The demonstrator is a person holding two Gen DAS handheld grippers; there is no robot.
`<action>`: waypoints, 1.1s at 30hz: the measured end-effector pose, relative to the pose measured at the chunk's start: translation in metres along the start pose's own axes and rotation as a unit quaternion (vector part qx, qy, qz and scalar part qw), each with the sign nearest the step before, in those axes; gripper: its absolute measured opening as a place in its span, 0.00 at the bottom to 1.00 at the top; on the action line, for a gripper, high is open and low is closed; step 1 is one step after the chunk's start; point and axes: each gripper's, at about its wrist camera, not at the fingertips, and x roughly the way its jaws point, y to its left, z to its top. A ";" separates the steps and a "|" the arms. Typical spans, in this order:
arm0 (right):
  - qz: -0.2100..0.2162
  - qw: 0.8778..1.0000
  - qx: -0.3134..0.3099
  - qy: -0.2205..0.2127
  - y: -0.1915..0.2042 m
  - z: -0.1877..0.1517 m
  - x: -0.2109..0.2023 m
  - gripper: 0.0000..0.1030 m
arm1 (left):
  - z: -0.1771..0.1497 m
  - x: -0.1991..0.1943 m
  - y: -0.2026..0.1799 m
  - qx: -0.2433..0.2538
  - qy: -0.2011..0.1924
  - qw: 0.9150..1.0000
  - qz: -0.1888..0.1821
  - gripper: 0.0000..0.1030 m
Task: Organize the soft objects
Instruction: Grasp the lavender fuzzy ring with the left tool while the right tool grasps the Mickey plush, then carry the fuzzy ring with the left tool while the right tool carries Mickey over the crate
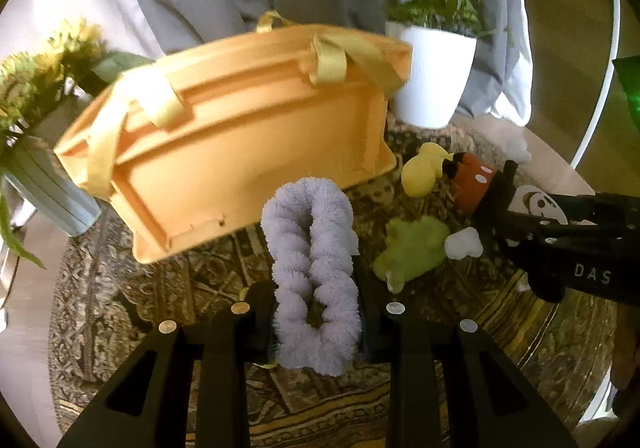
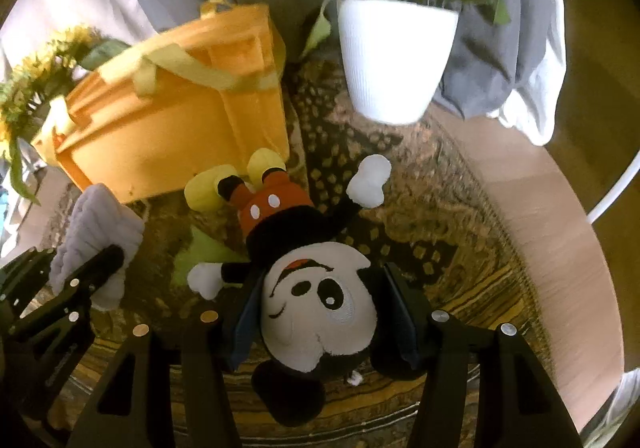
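My left gripper [image 1: 318, 318] is shut on a fluffy lavender loop toy [image 1: 310, 248], which stands up between its fingers above the rug. In the right wrist view that lavender toy [image 2: 96, 236] and the left gripper [image 2: 90, 268] show at the left edge. My right gripper [image 2: 320, 312] is shut on the head of a mouse plush [image 2: 316, 304], which hangs upside down with red shorts and yellow shoes pointing away. The right gripper [image 1: 492, 196] with the plush [image 1: 472, 180] appears at the right of the left wrist view. An orange fabric bag [image 1: 248, 140] with yellow handles lies behind both toys.
A light green soft toy [image 1: 412, 248] lies on the patterned rug [image 1: 180, 288] between the grippers. A white pot [image 1: 432, 76] with a green plant stands at the back right. Yellow flowers [image 1: 36, 72] in a vase are at the left. Grey curtains hang behind.
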 end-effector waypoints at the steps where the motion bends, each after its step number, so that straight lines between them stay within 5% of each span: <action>1: 0.000 1.000 -0.001 -0.005 0.001 0.002 -0.004 0.57 | 0.001 -0.003 0.001 -0.002 -0.004 1.000 0.000 0.29; 17: 0.053 0.994 -0.021 -0.093 0.032 0.033 -0.052 0.57 | 0.031 -0.050 0.023 -0.040 -0.076 0.996 0.021 0.29; 33: 0.090 0.980 -0.041 -0.173 0.063 0.074 -0.075 0.57 | 0.067 -0.089 0.051 -0.051 -0.161 0.983 0.072 0.29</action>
